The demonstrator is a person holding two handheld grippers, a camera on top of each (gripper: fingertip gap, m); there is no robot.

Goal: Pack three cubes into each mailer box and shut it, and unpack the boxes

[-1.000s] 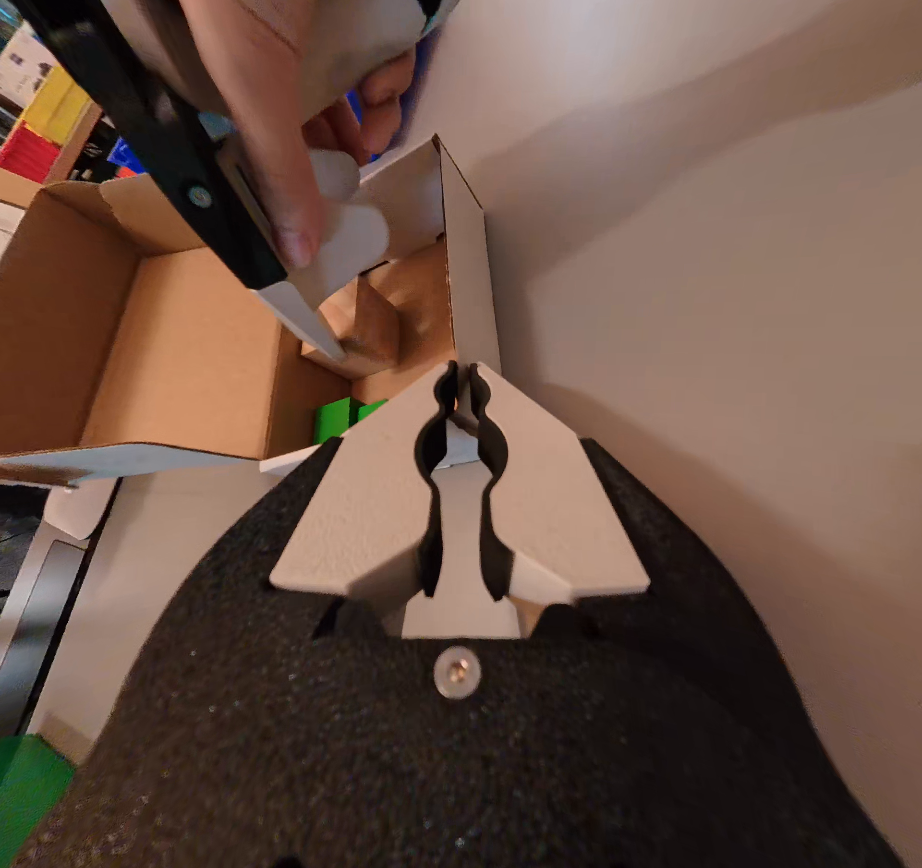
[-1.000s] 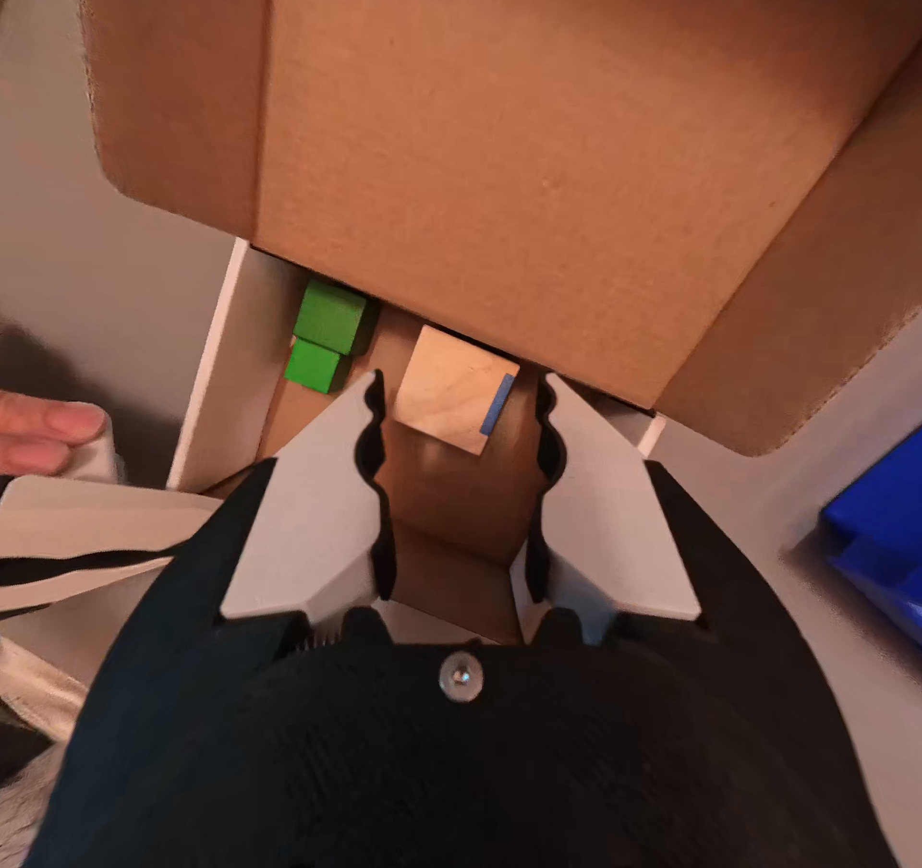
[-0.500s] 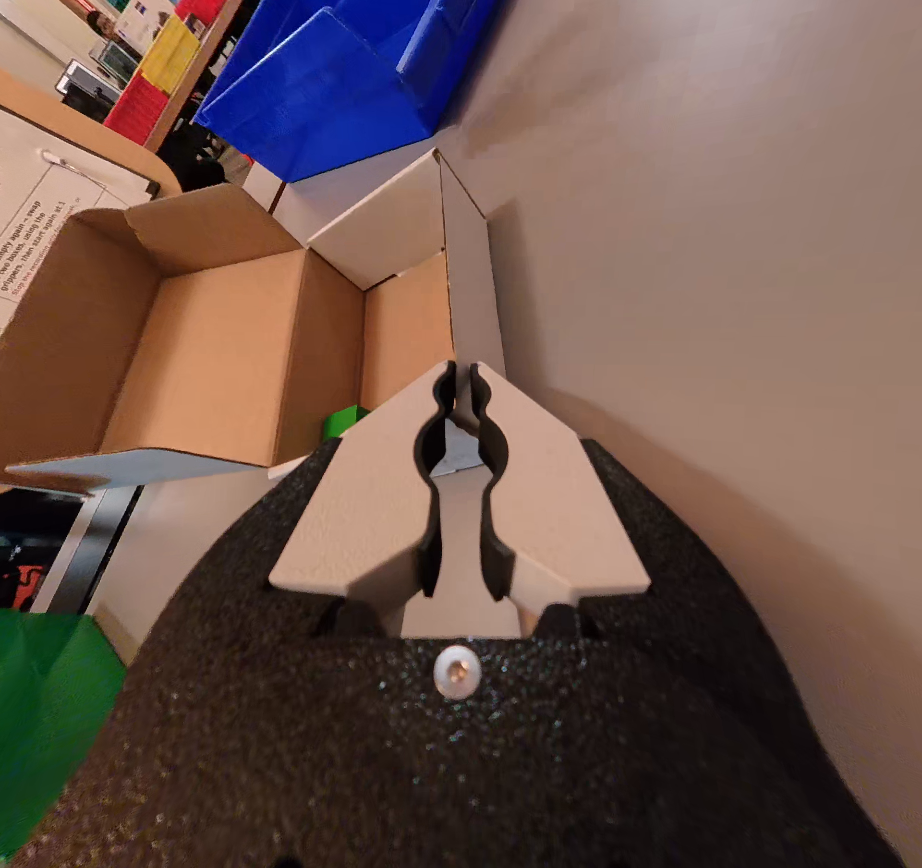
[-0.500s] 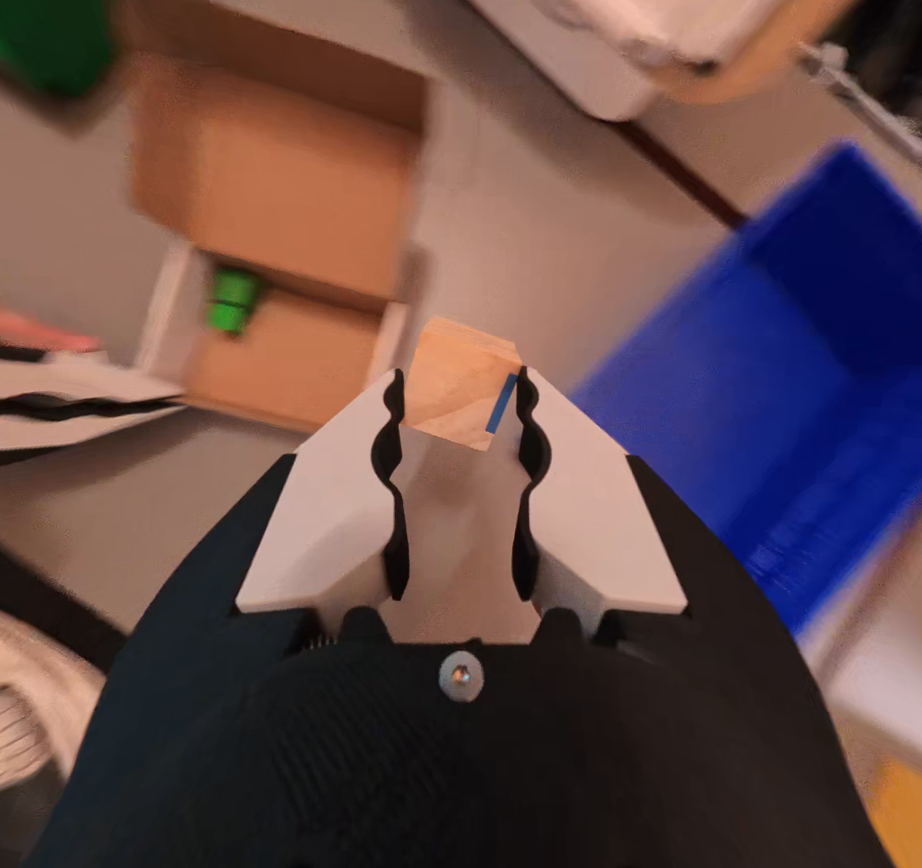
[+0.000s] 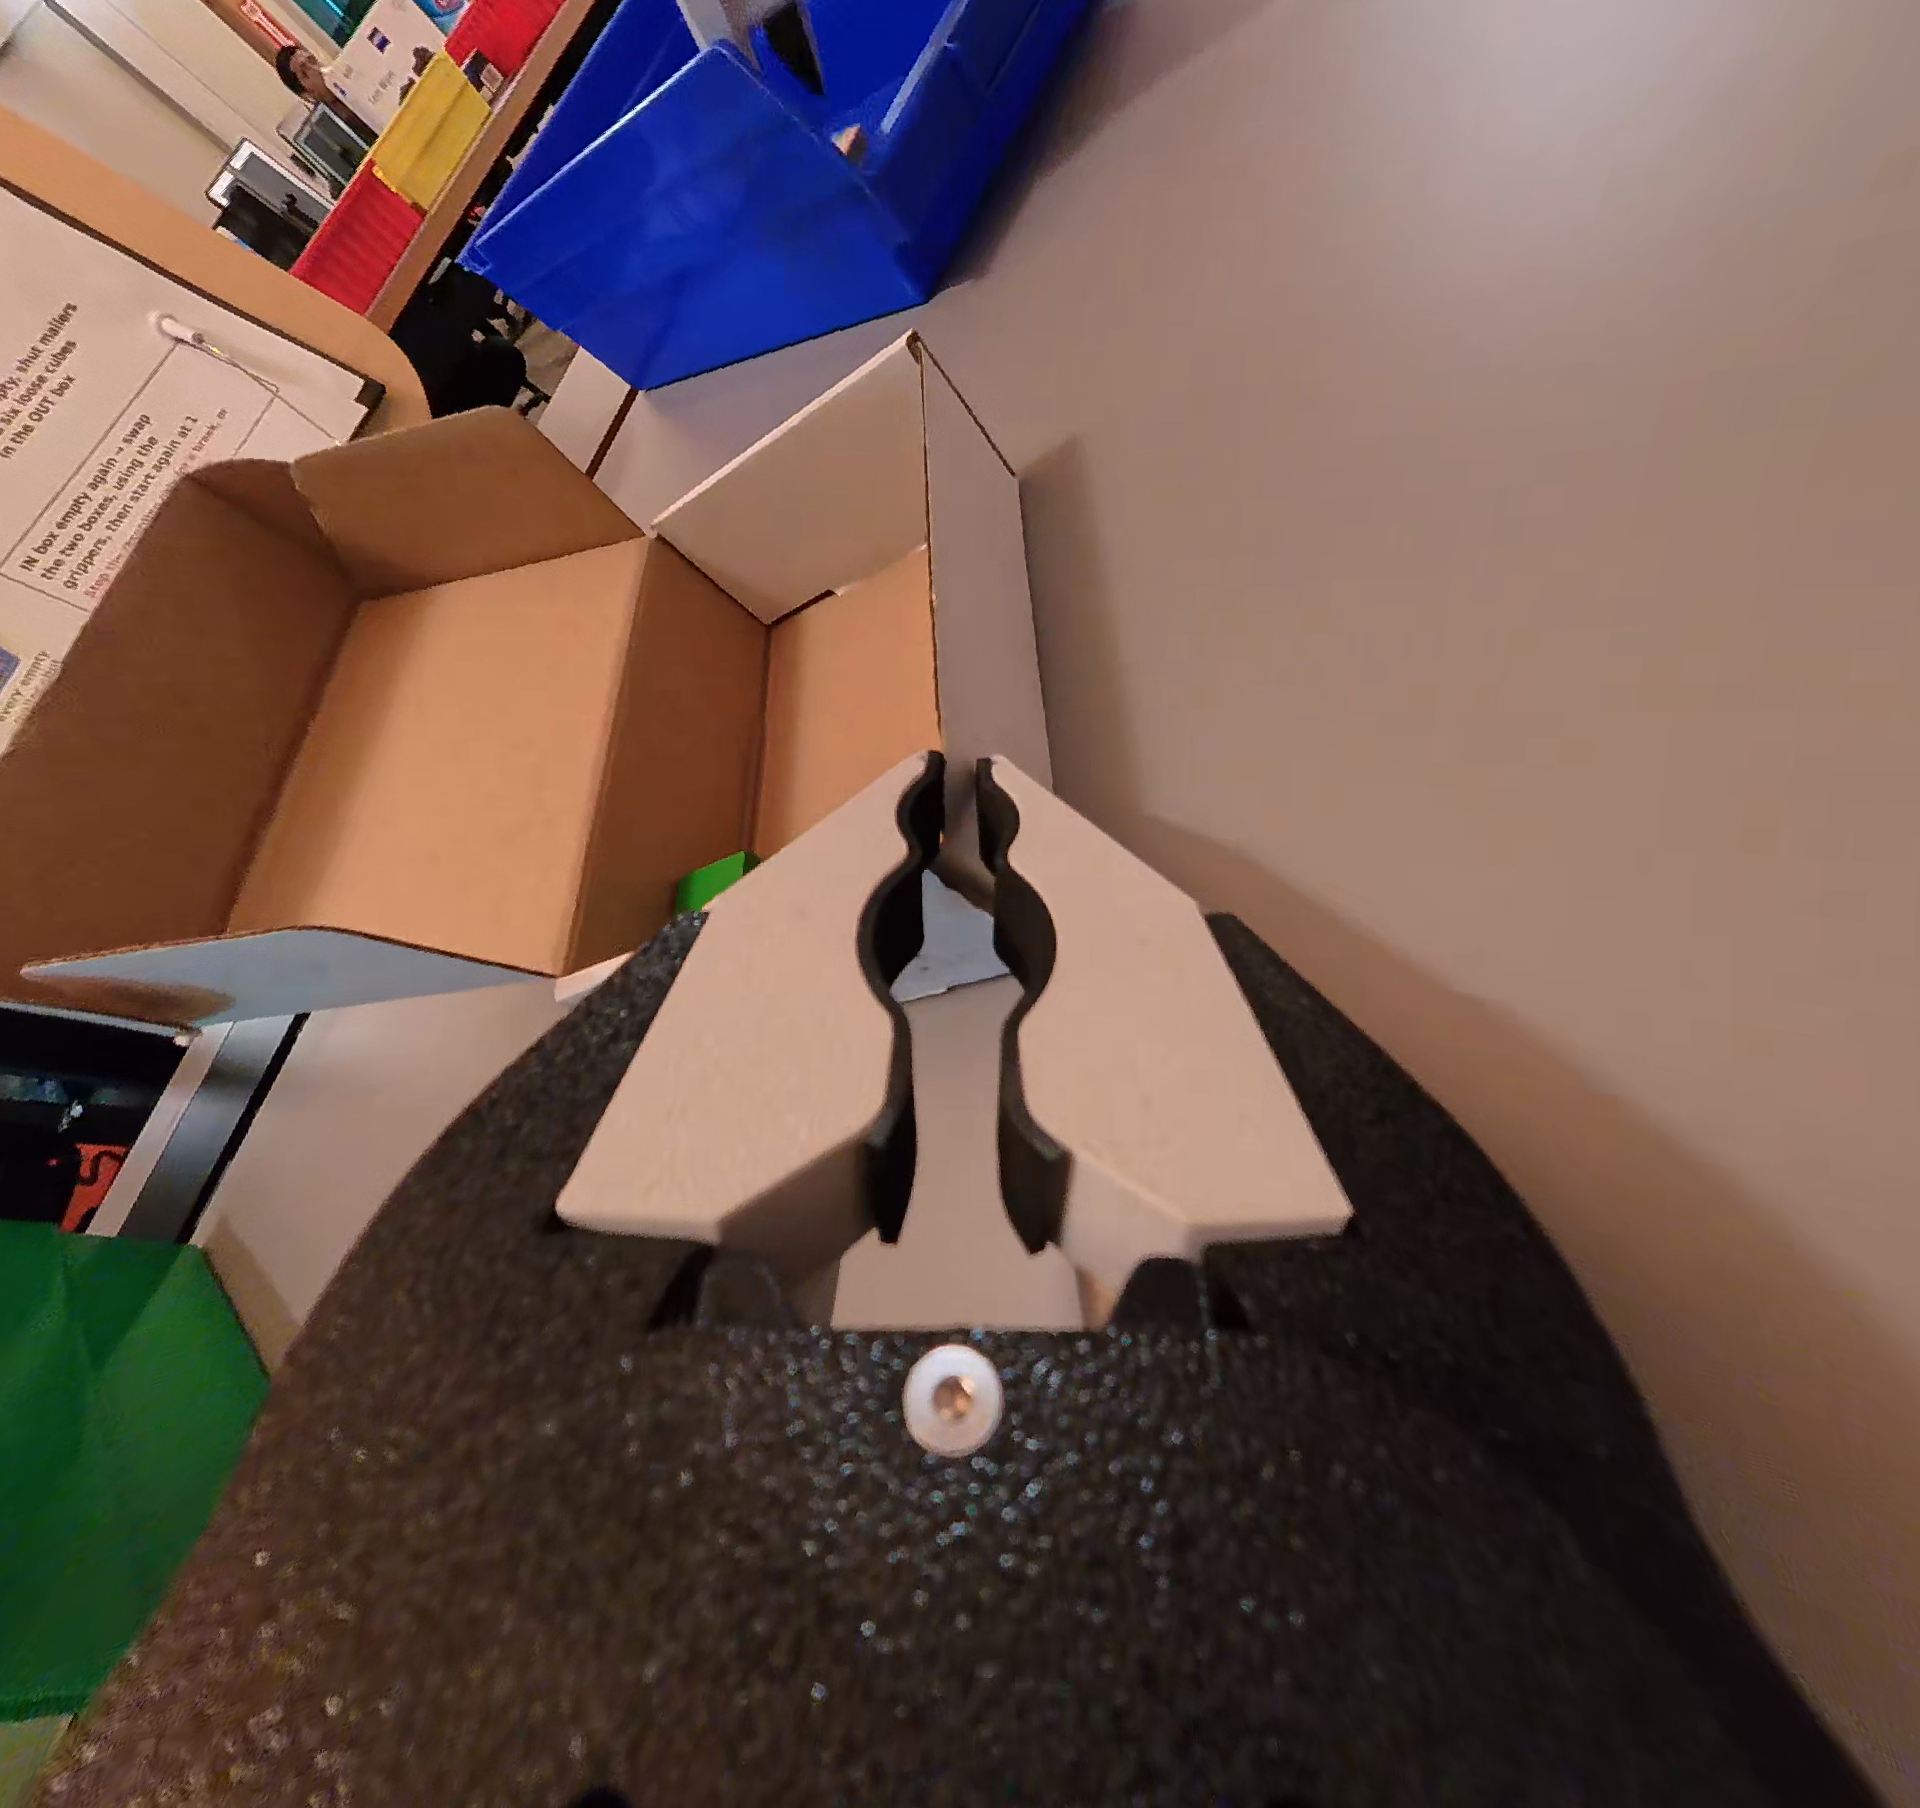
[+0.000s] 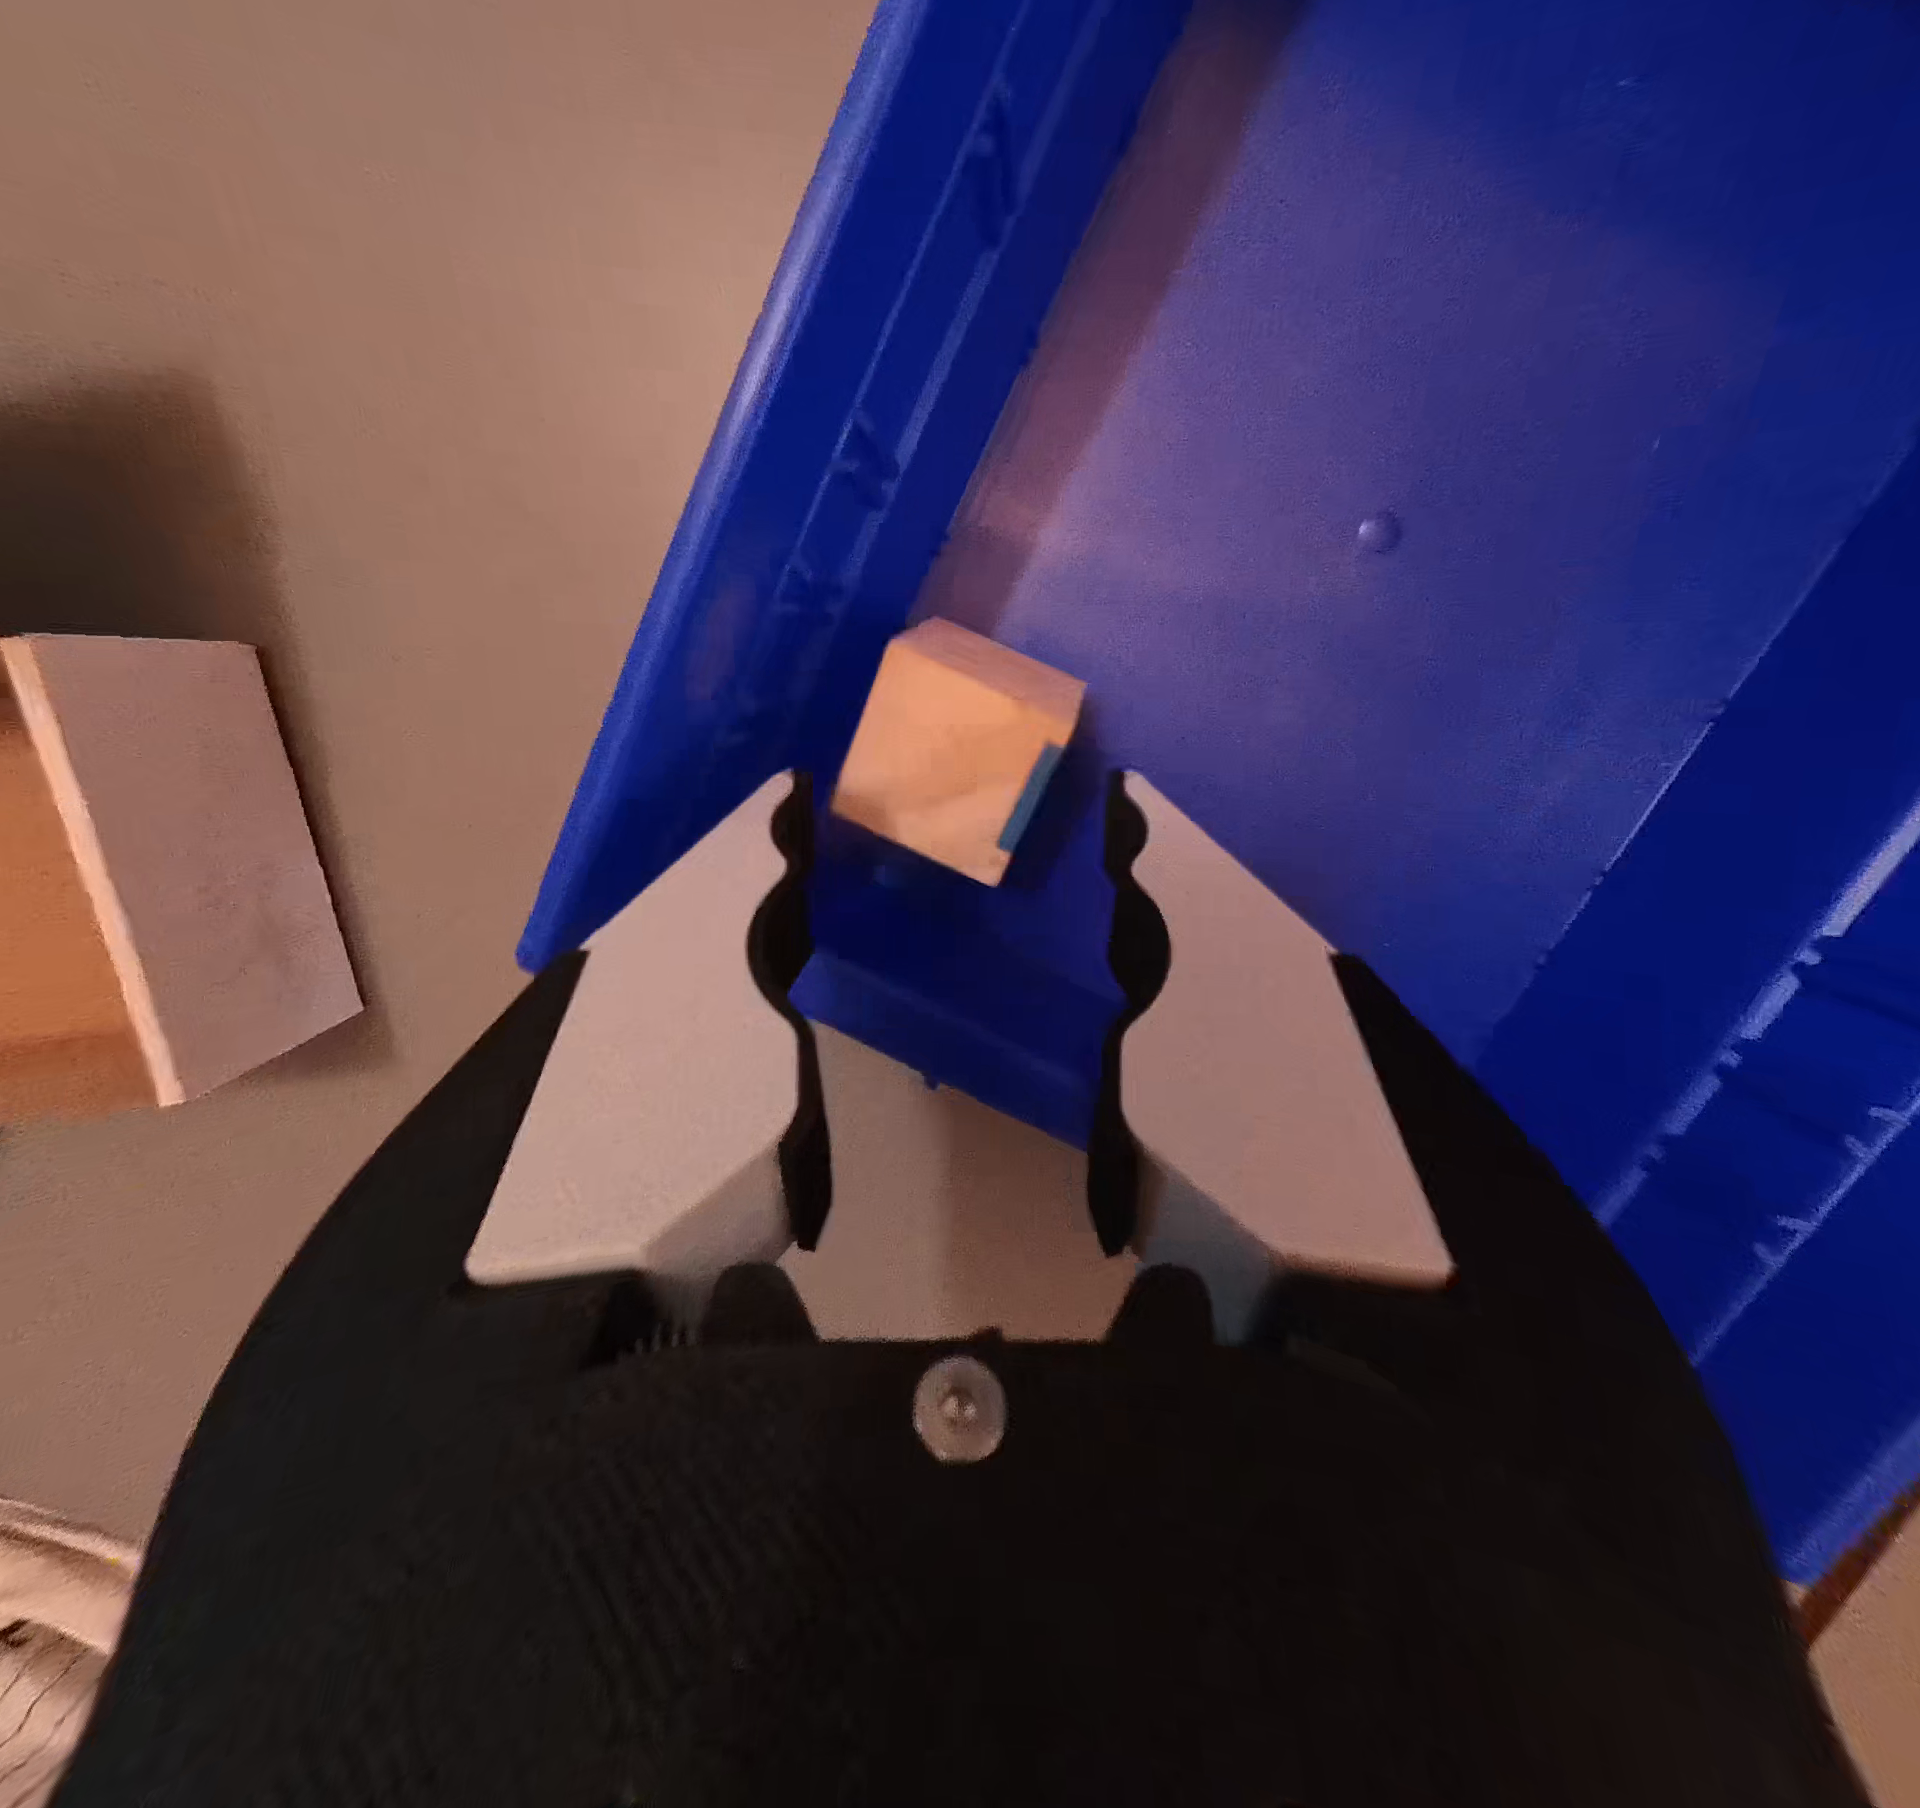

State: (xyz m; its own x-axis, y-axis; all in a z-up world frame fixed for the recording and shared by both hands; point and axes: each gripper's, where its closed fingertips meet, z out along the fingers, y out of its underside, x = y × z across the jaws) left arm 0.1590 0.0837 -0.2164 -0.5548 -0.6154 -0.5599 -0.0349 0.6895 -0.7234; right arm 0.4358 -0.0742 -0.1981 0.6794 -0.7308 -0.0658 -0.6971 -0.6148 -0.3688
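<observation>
- I see a beige table top (image 5: 1455, 511) filling most of the left wrist view.
- A blue plastic bin (image 5: 727, 231) sits at its far side; the right wrist view looks down into a blue bin (image 6: 1455, 408).
- Bottom left of the left wrist view shows a green patch (image 5: 94, 1467), blurred, so I cannot tell what it is.
- A white printed sheet (image 5: 94, 470) lies on a tan surface at far left.
- Red and yellow bins (image 5: 436, 127) line a shelf in the background.
</observation>
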